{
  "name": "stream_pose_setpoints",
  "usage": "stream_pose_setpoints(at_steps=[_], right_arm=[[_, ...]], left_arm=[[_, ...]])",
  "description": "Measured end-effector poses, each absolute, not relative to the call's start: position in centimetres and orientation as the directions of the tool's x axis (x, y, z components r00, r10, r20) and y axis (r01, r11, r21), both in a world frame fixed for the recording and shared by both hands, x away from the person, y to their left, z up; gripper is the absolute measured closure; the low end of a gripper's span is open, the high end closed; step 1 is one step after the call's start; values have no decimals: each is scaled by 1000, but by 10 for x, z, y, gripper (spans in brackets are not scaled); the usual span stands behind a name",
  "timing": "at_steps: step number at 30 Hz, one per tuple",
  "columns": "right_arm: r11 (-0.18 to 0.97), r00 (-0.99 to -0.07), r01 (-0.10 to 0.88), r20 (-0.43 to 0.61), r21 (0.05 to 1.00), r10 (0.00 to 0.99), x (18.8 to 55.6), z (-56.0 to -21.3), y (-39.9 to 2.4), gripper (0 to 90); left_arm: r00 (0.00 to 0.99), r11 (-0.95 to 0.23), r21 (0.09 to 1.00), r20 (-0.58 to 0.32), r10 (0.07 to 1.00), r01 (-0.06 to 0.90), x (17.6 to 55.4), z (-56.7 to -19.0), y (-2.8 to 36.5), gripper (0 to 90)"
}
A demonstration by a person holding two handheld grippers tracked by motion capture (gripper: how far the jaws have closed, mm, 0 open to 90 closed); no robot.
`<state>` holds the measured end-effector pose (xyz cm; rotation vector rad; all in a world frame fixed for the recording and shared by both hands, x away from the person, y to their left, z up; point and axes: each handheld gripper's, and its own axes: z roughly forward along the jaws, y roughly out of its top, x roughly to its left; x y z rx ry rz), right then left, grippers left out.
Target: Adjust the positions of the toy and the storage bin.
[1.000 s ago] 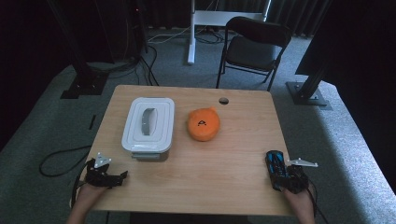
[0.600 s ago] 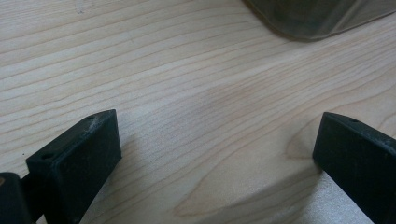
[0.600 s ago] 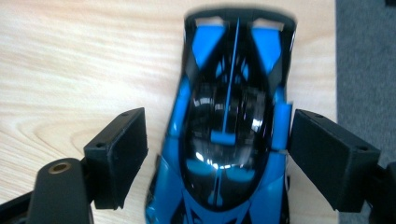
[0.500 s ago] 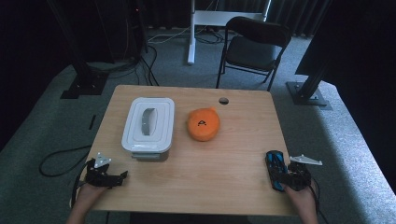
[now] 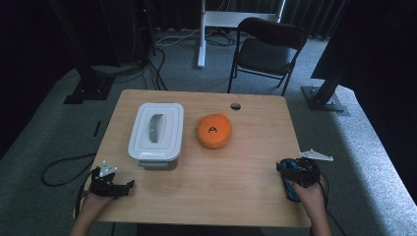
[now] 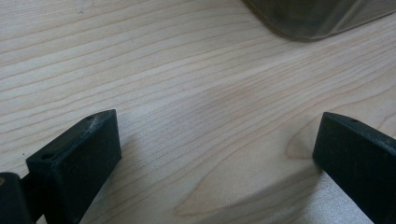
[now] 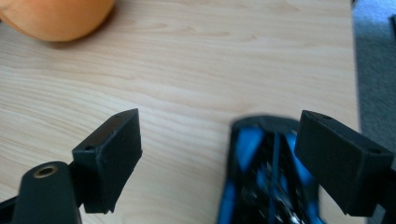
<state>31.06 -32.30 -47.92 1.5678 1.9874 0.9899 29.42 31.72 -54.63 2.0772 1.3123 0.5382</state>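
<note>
Between the spread, empty jaws of the right gripper point(image 7: 219, 154), which have just been opening, lies the blue-and-black toy car point(image 7: 266, 177), hard against the right-hand pad on the pale wooden table point(image 7: 196, 70). Centre it before clenching. Far off, the left gripper point(image 6: 215, 163) rests released.

In the right gripper view, the right claw point(image 7: 217, 140) has its two black jaws standing wide apart above the light wooden table point(image 7: 210, 60); they have just been opening. A blue and black object point(image 7: 261, 182), blurred, lies on the table between the jaws, close against the right-hand one, with no pad pressing on it. An orange round thing point(image 7: 56, 16) sits at the upper left corner.
</note>
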Motion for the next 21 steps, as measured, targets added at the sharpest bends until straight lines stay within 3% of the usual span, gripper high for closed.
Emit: stream_pose_setpoints(at_steps=[21], right_arm=[[190, -412, 622, 110, 760, 905, 355, -462, -267, 150]], left_arm=[[423, -316, 687, 13, 906, 654, 294, -546, 317, 14]])
